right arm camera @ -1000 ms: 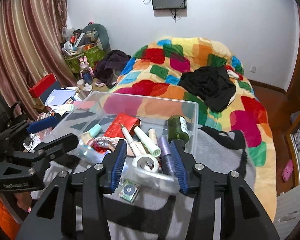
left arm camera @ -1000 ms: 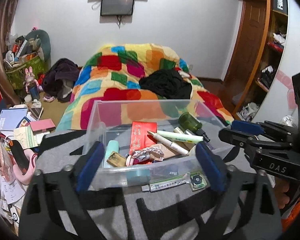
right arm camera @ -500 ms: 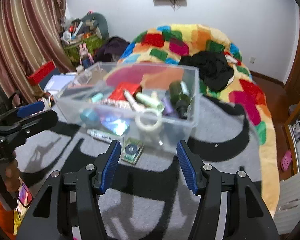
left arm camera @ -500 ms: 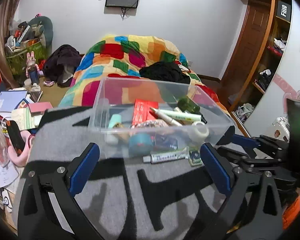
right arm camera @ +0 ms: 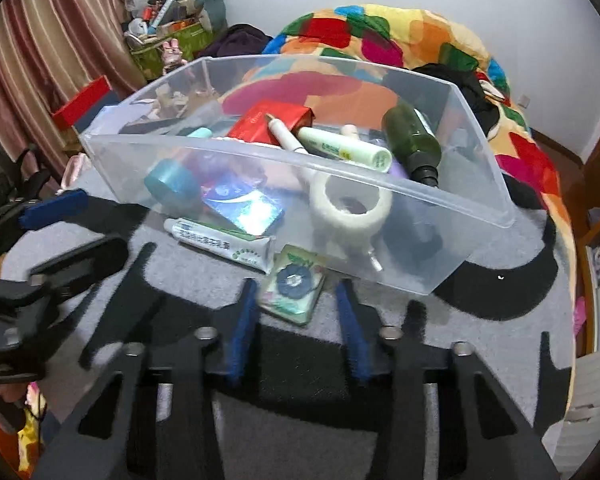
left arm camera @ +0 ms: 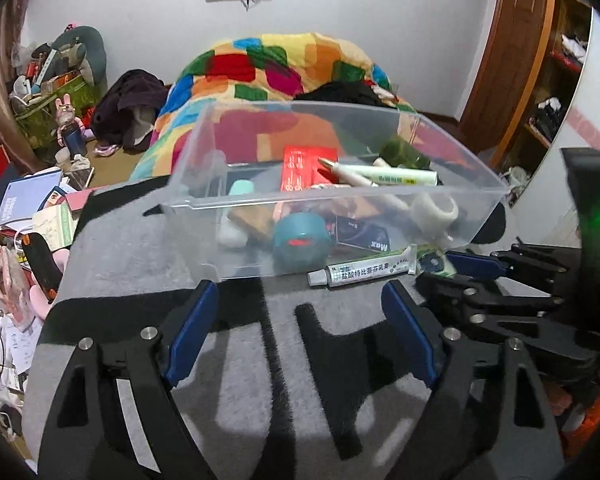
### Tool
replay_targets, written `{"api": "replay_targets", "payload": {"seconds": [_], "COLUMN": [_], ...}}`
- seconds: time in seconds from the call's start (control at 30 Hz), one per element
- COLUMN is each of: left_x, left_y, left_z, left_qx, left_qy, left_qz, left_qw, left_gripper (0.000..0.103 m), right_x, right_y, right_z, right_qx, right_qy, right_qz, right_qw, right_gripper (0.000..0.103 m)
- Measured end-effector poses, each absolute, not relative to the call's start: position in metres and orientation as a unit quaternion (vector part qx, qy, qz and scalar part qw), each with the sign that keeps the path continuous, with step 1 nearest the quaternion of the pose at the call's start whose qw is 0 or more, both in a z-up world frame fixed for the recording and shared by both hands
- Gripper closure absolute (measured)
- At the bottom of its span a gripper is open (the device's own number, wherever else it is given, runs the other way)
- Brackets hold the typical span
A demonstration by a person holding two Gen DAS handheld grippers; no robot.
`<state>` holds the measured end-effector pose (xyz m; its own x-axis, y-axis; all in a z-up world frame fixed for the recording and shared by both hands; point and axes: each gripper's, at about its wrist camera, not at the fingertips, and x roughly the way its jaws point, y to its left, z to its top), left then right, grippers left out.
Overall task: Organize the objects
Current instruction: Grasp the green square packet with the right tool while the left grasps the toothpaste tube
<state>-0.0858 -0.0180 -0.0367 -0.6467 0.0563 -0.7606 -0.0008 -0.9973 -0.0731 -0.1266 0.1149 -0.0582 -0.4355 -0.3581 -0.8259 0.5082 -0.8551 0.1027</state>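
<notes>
Clear bin (right arm camera: 440, 208) on the grey-and-black mat (right arm camera: 500, 320), already crammed with bottles, tubes and a tape roll. Two stragglers lie outside against its near wall: ointment tube (right arm camera: 224, 244) and, at its 4 o'clock, a small green packet (right arm camera: 294, 290).

Right hand-held gripper (right arm camera: 298, 324), jaws just narrowed, straddles the packet at 6 o'clock without touching; likely the next pick.

Left hand-held gripper (left arm camera: 300, 328) wide, empty, just closing somewhat, near the tube.

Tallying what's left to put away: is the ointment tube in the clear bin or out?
Out. The tube lies on the grey mat, against the bin front wall.
</notes>
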Motion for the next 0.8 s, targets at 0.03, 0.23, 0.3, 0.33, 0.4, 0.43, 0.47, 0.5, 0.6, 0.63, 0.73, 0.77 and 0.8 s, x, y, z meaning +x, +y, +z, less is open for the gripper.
{"api": "replay_targets", "payload": {"seconds": [0.03, 0.23, 0.3, 0.33, 0.4, 0.43, 0.47, 0.5, 0.6, 0.63, 0.73, 0.77, 0.8], "left_x": [-0.089, -0.112, -0.118, -0.121, -0.125, -0.126, -0.128, -0.131, -0.134, -0.134, -0.131, -0.129, -0.127], "left_y": [-0.017, -0.002, 0.006, 0.008, 0.011, 0.01, 0.008, 0.006, 0.003, 0.003, 0.007, 0.009, 0.01], "left_z": [-0.038, -0.046, -0.047, -0.048, -0.053, -0.056, -0.059, -0.063, -0.064, -0.064, -0.062, -0.062, -0.061], "left_qx": [-0.424, -0.453, -0.457, -0.459, -0.468, -0.473, -0.481, -0.49, -0.492, -0.492, -0.486, -0.485, -0.484], "left_qy": [-0.031, -0.016, -0.002, 0.003, 0.003, -0.001, -0.007, -0.018, -0.034, -0.036, -0.034, -0.032, -0.028], "left_qz": [0.905, 0.891, 0.889, 0.888, 0.883, 0.879, 0.875, 0.869, 0.866, 0.866, 0.866, 0.867, 0.867], "left_qw": [0.016, 0.031, 0.035, 0.036, 0.047, 0.051, 0.055, 0.063, 0.079, 0.086, 0.108, 0.113, 0.115], "left_gripper": [0.019, 0.019, 0.019, 0.019, 0.021, 0.021, 0.021, 0.022, 0.025, 0.027, 0.038, 0.043, 0.043], "right_x": [-0.126, -0.125, -0.126, -0.126, -0.126, -0.126, -0.126, -0.127, -0.124, -0.124, -0.122, -0.121, -0.12], "right_y": [0.118, 0.131, 0.13, 0.13, 0.129, 0.128, 0.127, 0.127, 0.125, 0.124, 0.124, 0.123, 0.123], "right_z": [-0.058, -0.058, -0.057, -0.057, -0.057, -0.057, -0.058, -0.057, -0.057, -0.057, -0.057, -0.057, -0.058], "right_qx": [0.466, 0.46, 0.46, 0.46, 0.457, 0.455, 0.455, 0.454, 0.453, 0.452, 0.451, 0.45, 0.45], "right_qy": [0.075, 0.062, 0.061, 0.061, 0.068, 0.076, 0.079, 0.081, 0.087, 0.089, 0.091, 0.095, 0.097], "right_qz": [-0.842, -0.844, -0.842, -0.841, -0.841, -0.841, -0.84, -0.839, -0.835, -0.835, -0.832, -0.832, -0.831], "right_qw": [0.261, 0.27, 0.274, 0.278, 0.283, 0.282, 0.284, 0.287, 0.299, 0.301, 0.31, 0.31, 0.312], "right_gripper": [0.076, 0.078, 0.078, 0.078, 0.078, 0.078, 0.078, 0.078, 0.078, 0.078, 0.078, 0.078, 0.078]}}
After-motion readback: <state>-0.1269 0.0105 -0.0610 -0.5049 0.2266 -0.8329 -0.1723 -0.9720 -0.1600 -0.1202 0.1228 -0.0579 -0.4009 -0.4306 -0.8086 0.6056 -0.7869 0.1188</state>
